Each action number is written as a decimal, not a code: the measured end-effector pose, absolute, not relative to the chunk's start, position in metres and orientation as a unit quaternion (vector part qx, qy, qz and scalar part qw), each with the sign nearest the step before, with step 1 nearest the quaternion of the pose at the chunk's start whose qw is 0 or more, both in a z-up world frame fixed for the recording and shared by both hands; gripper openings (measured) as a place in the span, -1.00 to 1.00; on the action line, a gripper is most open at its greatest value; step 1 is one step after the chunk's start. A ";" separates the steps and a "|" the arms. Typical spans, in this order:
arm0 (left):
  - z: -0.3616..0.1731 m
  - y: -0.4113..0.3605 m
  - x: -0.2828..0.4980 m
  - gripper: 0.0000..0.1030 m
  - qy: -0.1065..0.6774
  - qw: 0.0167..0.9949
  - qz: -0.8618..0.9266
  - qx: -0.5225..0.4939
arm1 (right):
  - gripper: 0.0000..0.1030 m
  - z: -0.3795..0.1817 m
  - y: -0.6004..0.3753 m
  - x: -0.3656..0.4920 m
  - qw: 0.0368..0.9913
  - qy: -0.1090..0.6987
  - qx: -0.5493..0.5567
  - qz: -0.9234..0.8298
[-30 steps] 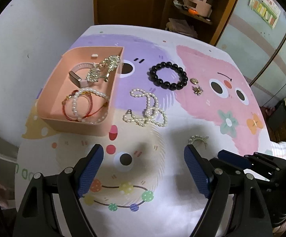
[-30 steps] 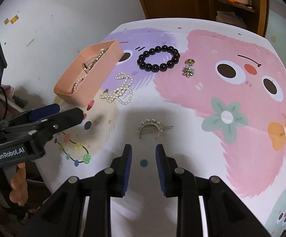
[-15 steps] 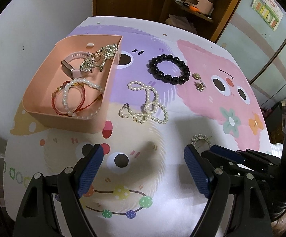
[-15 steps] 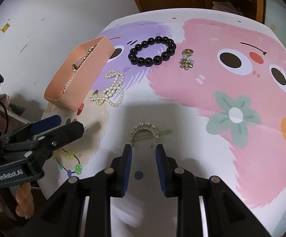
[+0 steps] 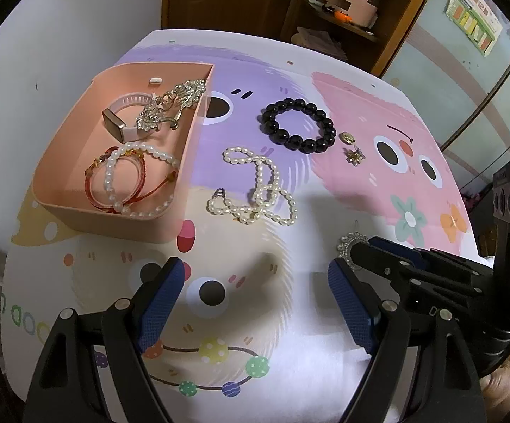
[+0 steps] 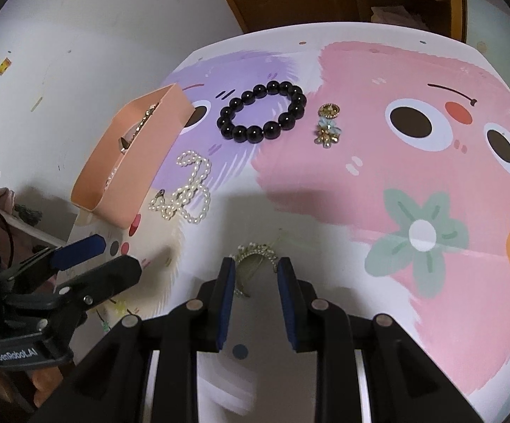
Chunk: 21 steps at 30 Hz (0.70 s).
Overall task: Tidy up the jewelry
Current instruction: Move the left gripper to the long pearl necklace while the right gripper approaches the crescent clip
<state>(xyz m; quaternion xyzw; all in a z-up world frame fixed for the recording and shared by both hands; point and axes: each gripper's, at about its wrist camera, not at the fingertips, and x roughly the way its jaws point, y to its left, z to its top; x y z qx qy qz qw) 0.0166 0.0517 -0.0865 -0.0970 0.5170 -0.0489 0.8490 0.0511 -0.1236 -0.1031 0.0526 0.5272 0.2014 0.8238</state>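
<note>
we hover our right gripper [image 6: 255, 264] low over the small silver pearl-studded hair clip [image 6: 256, 251], which lies on the cartoon-printed table mat [image 6: 378, 183] at the near edge; the narrow-set blue pads [image 6: 227, 282] straddle it but don't press, nothing is clamped. our left gripper [image 5: 255, 282] hangs with its jaws wide apart over bare mat, empty. far left sits the peach plastic tray [image 5: 114, 218], holding a pink-strapped watch [image 5: 121, 123], a sparkly rhinestone piece [image 5: 170, 102] and red cord and pearl bracelets [image 5: 124, 176]. just right of it lie the white pearl necklace [image 5: 255, 190], the black bead bracelet [image 5: 297, 125] and small gold charms [image 5: 352, 148].
</note>
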 end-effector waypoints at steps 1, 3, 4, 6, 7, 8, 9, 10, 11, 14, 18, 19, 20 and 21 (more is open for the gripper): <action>-0.087 0.052 0.017 0.60 0.517 0.849 -0.049 -0.097 | -0.52 -0.103 -0.123 0.052 0.824 0.526 0.050 0.202; -0.087 0.052 0.017 0.60 0.518 0.849 -0.049 -0.097 | -0.52 -0.103 -0.123 0.052 0.826 0.525 0.047 0.201; -0.087 0.052 0.017 0.60 0.518 0.848 -0.050 -0.097 | -0.52 -0.103 -0.123 0.053 0.826 0.525 0.045 0.201; -0.088 0.051 0.017 0.60 0.519 0.848 -0.051 -0.097 | -0.52 -0.102 -0.123 0.054 0.827 0.524 0.040 0.200; -0.088 0.051 0.017 0.60 0.519 0.848 -0.052 -0.097 | -0.52 -0.102 -0.123 0.055 0.827 0.524 0.040 0.200; -0.088 0.050 0.018 0.60 0.519 0.848 -0.052 -0.096 | -0.52 -0.102 -0.124 0.056 0.827 0.524 0.041 0.201; -0.088 0.049 0.018 0.60 0.518 0.849 -0.053 -0.094 | -0.52 -0.102 -0.125 0.057 0.827 0.523 0.043 0.201; -0.088 0.049 0.018 0.60 0.518 0.849 -0.053 -0.093 | -0.52 -0.102 -0.126 0.058 0.827 0.523 0.044 0.201; -0.088 0.048 0.018 0.60 0.518 0.848 -0.053 -0.093 | -0.52 -0.102 -0.126 0.059 0.827 0.523 0.044 0.201; -0.089 0.048 0.020 0.60 0.520 0.847 -0.053 -0.094 | -0.52 -0.102 -0.122 0.060 0.828 0.521 0.033 0.204; -0.089 0.049 0.021 0.60 0.521 0.847 -0.050 -0.095 | -0.76 -0.102 -0.115 0.059 0.831 0.515 0.011 0.210; -0.089 0.050 0.021 0.60 0.521 0.847 -0.051 -0.096 | -0.88 -0.103 -0.114 0.059 0.830 0.516 0.007 0.212; -0.089 0.050 0.021 0.60 0.521 0.846 -0.053 -0.098 | -0.89 -0.104 -0.112 0.058 0.829 0.515 0.006 0.218; -0.089 0.050 0.022 0.60 0.523 0.845 -0.055 -0.099 | -0.89 -0.103 -0.112 0.058 0.829 0.514 0.006 0.220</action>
